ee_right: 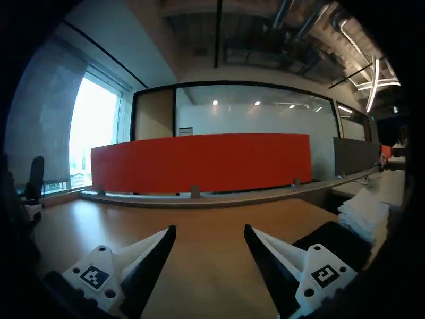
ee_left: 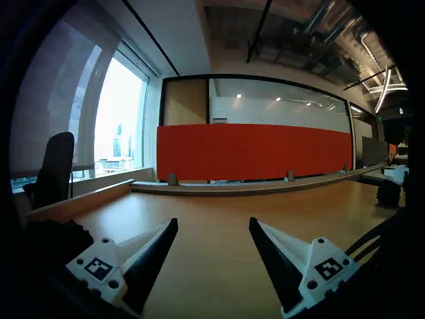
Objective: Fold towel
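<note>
My left gripper (ee_left: 213, 222) hovers low over the bare wooden desk (ee_left: 223, 212), fingers spread wide apart with nothing between them. My right gripper (ee_right: 210, 229) is likewise open and empty above the same desk (ee_right: 212, 218). A stack of folded white towels (ee_right: 366, 212) lies at the right edge of the right gripper view, resting partly on a dark flat object (ee_right: 340, 239) beside the right finger.
A red partition screen (ee_left: 255, 151) runs along the desk's far edge, with a glass wall behind it. A black office chair (ee_left: 53, 170) stands by the window on the left. A dark object (ee_left: 389, 194) sits at the far right of the desk.
</note>
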A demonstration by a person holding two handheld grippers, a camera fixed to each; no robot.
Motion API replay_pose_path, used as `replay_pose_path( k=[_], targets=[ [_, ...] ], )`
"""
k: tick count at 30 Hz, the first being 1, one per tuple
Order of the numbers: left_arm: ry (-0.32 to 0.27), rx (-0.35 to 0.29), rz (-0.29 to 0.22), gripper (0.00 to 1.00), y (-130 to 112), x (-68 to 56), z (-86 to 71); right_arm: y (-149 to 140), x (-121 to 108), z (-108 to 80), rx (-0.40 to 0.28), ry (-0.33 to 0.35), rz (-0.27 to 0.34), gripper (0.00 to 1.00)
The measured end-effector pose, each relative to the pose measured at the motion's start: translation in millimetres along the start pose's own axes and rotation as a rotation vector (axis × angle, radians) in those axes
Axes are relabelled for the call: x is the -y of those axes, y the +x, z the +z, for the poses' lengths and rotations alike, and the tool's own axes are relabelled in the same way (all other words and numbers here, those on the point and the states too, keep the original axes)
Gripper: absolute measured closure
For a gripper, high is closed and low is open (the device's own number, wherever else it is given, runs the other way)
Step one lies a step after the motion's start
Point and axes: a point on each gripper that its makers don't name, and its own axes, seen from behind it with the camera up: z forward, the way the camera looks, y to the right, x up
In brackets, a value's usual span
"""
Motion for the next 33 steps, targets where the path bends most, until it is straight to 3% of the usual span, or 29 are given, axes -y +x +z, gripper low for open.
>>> replay_pose_path(
  k=[12,33],
  targets=[
    [0.0,0.0,0.0,0.0,0,-0.1,0.0,-23,-2,2.8,0.014,-0.012,-0.022,0.01],
    [0.0,0.0,0.0,0.01,0,-0.3,-0.4,-17,5,-5.8,-0.003,-0.024,-0.048,0.01]
  ],
)
